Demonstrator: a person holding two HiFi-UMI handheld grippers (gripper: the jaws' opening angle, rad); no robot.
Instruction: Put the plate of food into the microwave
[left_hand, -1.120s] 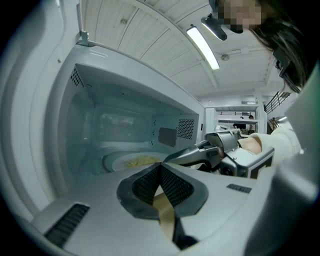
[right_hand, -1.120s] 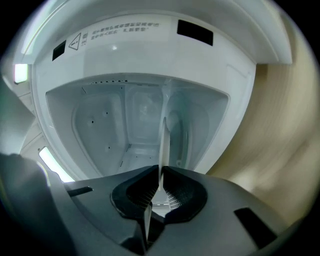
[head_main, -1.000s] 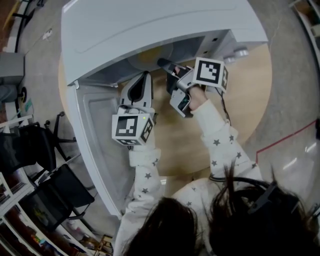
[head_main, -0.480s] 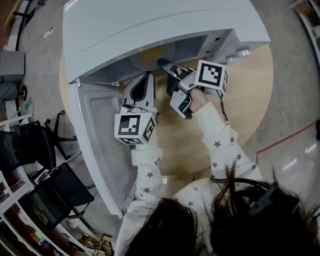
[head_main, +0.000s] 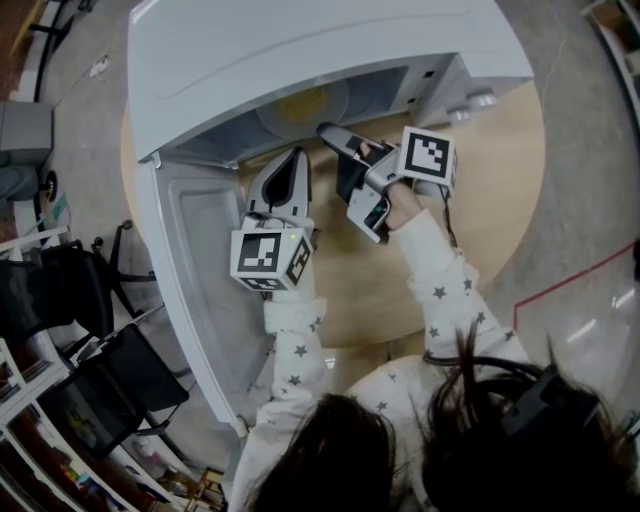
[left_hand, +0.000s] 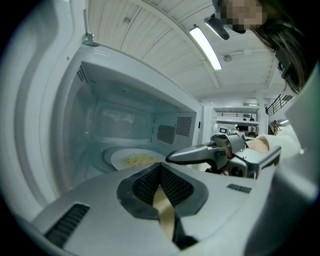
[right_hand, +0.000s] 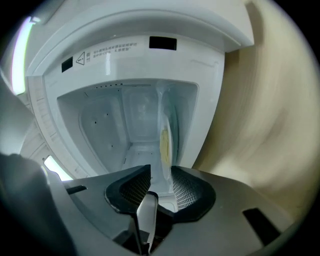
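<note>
The white plate (head_main: 305, 103) with yellow noodles lies flat inside the open microwave (head_main: 300, 50); it also shows in the left gripper view (left_hand: 134, 160). My right gripper (head_main: 338, 142) reaches into the cavity mouth. Its jaws are opening, and the plate's rim (right_hand: 165, 142) stands edge-on in the gap between the pads, with neither pad pressing on it (right_hand: 161, 182). My left gripper (head_main: 288, 160) hovers just outside the cavity, left of the right one. Its pads meet at the tips with nothing between them (left_hand: 160, 172). The right gripper (left_hand: 200, 152) shows beside it.
The microwave door (head_main: 190, 260) hangs open to the left, beside my left arm. The microwave stands on a round wooden table (head_main: 500, 170), its control knobs (head_main: 480, 100) at the right. Black chairs (head_main: 110, 380) and floor lie to the left.
The right gripper has shifted slightly right and back from the cavity, and more of the plate shows inside. The left gripper has hardly moved.
</note>
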